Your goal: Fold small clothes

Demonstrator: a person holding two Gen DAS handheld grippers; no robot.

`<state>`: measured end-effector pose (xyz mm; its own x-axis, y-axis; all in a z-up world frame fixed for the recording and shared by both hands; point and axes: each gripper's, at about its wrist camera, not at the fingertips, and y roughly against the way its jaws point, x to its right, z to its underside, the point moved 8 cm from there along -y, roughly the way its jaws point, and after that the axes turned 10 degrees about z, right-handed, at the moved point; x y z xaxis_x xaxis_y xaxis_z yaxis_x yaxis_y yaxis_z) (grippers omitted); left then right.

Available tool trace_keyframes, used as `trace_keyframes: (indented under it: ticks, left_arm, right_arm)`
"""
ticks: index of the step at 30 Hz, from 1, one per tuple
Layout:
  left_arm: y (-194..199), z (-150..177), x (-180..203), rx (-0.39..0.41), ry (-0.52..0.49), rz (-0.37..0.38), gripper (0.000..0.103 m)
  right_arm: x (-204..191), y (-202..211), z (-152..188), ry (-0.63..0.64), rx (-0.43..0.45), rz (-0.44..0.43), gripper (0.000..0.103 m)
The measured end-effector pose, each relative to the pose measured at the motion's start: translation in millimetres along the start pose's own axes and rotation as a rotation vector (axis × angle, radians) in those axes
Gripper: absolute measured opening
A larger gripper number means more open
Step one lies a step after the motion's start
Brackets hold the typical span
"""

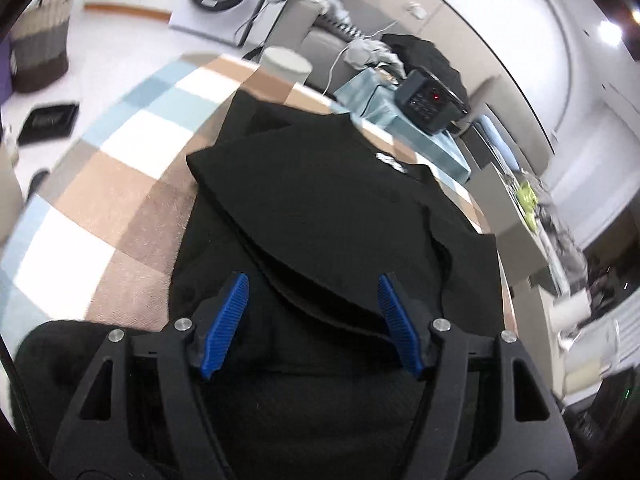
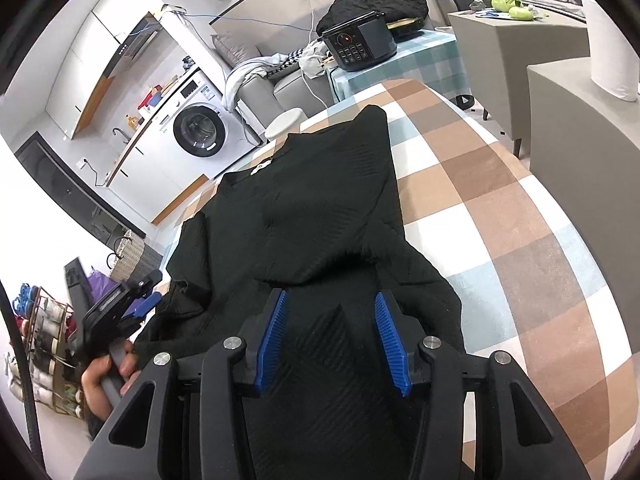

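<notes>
One black ribbed top [image 2: 312,216] half-folded on checked cloth [image 2: 500,208], both grippers released.

Black ribbed garment [image 2: 320,208]; desk [image 2: 500,208] cloth checked brown, white, pale blue; blue gripper pads [image 2: 390,344]; white washing machine [image 2: 200,128].

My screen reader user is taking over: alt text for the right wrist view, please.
The right gripper, jaws open, hovers over a black garment partly folded on a checked cloth. At left, a hand holds the left gripper by the garment's edge.
</notes>
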<state>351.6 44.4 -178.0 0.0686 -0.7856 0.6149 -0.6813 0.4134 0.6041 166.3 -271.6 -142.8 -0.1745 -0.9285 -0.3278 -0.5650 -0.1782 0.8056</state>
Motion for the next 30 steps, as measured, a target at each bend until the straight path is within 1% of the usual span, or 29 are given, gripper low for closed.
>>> trace_keyframes:
  ticks: [1,3,5,6,7,8,10,12,14,16,17,18,19,20,21,22,23,24,26,28,30]
  left_arm:
    - [-6,-1,-4,-0.006,0.009,-0.002,0.064]
    - [-20,-4,-10,-0.015,0.013,-0.022,0.061]
    - [-30,-5,-14,-0.018,0.02,-0.046,0.048]
    - [-34,-7,-16,-0.011,0.028,-0.059,0.044]
    - [-38,-9,-18,-0.007,0.034,-0.067,0.035]
    - [-41,-11,-21,-0.002,0.04,-0.075,0.021]
    - [-47,-16,-23,0.007,0.042,-0.083,0.003]
    - [-50,-23,-15,0.025,0.022,-0.071,0.003]
    - [-50,-32,7,0.052,-0.041,-0.051,0.003]
    - [-52,-39,34,0.062,-0.095,-0.008,0.003]
    - [-54,-42,58,0.063,-0.139,0.034,0.003]
    - [-56,-41,77,0.06,-0.17,0.076,0.005]
    - [-57,-39,96,0.054,-0.195,0.122,0.009]
    - [-59,-36,113,0.04,-0.222,0.159,0.028]
    - [-60,-33,125,0.024,-0.249,0.176,0.043]
    - [-58,-30,134,0.023,-0.271,0.172,0.07]
    - [-52,-28,140,0.053,-0.296,0.161,0.076]
    - [-46,-27,143,0.079,-0.316,0.153,0.079]
    - [-33,-24,141,0.089,-0.345,0.125,0.079]
    - [-20,-20,131,0.095,-0.34,0.099,0.079]
    - [2,-14,115,0.109,-0.329,0.063,0.079]
  right_arm:
    - [1,0,0,-0.003,-0.003,0.001,0.047]
    - [2,-1,2,-0.006,-0.009,0.003,0.047]
    - [2,-2,4,-0.004,-0.018,0.005,0.047]
    - [2,-3,5,-0.003,-0.023,0.005,0.047]
    - [2,-3,6,-0.001,-0.027,0.004,0.047]
    - [1,-4,7,0.002,-0.031,0.002,0.047]
    - [0,-6,8,0.005,-0.038,0.001,0.047]
    - [0,-7,9,0.007,-0.043,0.0,0.047]
    - [1,-8,8,0.005,-0.045,0.0,0.047]
    - [2,-8,8,0.004,-0.046,-0.001,0.047]
    - [2,-7,7,0.004,-0.046,-0.001,0.047]
    - [2,-7,6,0.005,-0.044,0.001,0.047]
    - [2,-7,6,0.006,-0.043,0.003,0.047]
    - [2,-7,5,0.006,-0.043,0.007,0.047]
    - [2,-5,5,0.006,-0.042,0.007,0.047]
    - [2,-4,4,0.006,-0.038,0.007,0.047]
    - [2,-3,3,0.005,-0.034,0.008,0.047]
    - [2,-1,3,0.005,-0.029,0.008,0.047]
    - [3,3,3,0.002,-0.022,0.011,0.047]
    - [5,7,3,-0.001,-0.011,0.012,0.048]
    - [7,12,3,-0.001,0.001,0.014,0.049]
